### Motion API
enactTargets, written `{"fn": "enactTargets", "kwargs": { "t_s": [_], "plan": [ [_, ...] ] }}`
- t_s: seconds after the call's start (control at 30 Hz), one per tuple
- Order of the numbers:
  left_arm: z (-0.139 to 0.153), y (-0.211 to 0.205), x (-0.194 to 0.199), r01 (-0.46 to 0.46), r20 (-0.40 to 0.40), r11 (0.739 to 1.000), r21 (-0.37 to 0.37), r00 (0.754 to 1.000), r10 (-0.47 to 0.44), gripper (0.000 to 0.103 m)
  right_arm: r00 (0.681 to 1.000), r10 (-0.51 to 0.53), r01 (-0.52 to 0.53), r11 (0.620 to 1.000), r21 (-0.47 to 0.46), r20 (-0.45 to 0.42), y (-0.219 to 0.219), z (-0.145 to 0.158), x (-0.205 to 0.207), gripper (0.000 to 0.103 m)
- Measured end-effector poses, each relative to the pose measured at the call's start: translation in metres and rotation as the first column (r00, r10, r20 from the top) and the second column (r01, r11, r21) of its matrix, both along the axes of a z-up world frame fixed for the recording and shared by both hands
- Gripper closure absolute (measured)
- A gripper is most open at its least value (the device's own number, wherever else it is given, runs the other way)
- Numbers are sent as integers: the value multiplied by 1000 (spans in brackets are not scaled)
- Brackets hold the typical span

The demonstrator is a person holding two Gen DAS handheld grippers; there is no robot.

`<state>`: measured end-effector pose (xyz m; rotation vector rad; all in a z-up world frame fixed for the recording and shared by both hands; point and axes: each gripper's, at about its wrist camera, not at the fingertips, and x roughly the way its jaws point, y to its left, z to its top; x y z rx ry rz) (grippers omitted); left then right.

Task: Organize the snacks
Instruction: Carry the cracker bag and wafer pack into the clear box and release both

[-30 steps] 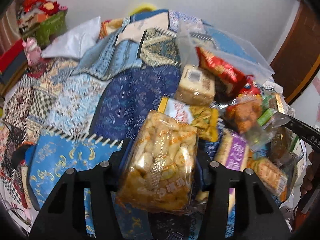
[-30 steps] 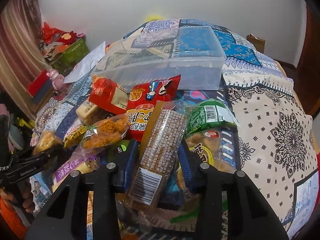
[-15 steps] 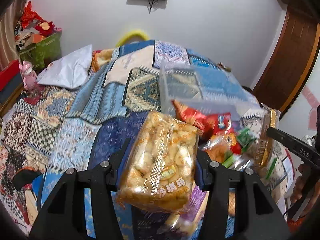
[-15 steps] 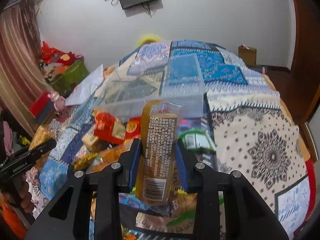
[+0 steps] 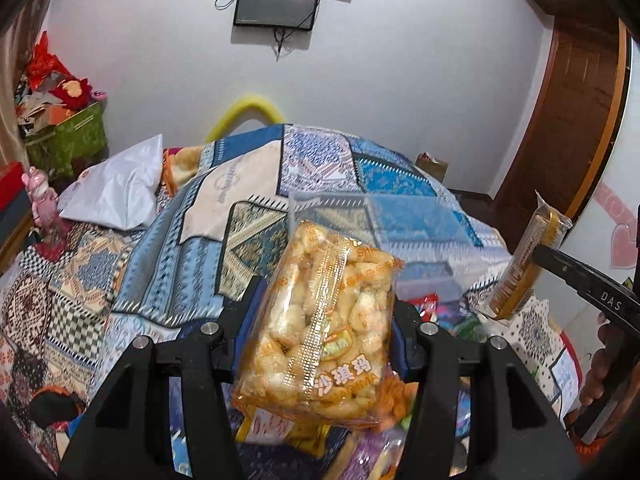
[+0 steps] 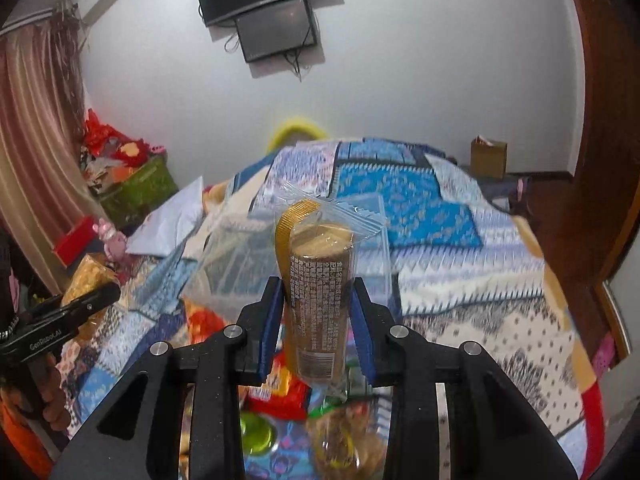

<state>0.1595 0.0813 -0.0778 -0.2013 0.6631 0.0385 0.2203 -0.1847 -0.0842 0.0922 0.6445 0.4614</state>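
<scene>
Above a bed spread with a patchwork quilt [image 5: 168, 264], the left gripper [image 5: 320, 320] clamps a clear bag of puffed golden snacks [image 5: 324, 320] between its blue pads, the bag tilted toward one o'clock. In the same view, at three o'clock, the right gripper [image 5: 532, 252] pinches a tall sleeve of biscuits [image 5: 524, 264]. Seen from the right wrist, that gripper's jaws, which have just been closing, press on the sleeve [image 6: 318, 292], held upright at the centre. A clear plastic bin [image 5: 376, 216] sits on the quilt at twelve o'clock beyond the snack bag. Loose packets [image 6: 276, 388] lie heaped on the quilt beneath both grippers, at six o'clock. A hand [image 5: 608, 364] grips the right tool's handle at four o'clock. A dark screen [image 5: 276, 2] hangs on the white wall.
</scene>
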Motion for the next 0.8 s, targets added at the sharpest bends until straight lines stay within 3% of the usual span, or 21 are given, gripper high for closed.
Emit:
{"fn": "enactTargets", "kwargs": {
  "t_s": [0.27,0.37,0.63,0.8],
  "plan": [
    [11,-5,46,8,20,1000,20,1000,-8,50,998,-8,9,1000,-7,62,7,15,31,73],
    [7,-4,66,23,-3,1000,-4,1000,-23,50,998,-2,3,1000,-20,68,11,14,44,73],
    [-22,-1,116,23,-88,1000,-7,996,-24,50,999,27,-25,998,-56,26,26,-9,71,73],
    [-44,-9,146,44,-150,998,42,988,-38,50,997,65,-68,992,-103,-32,38,-30,87,73]
  ]
}}
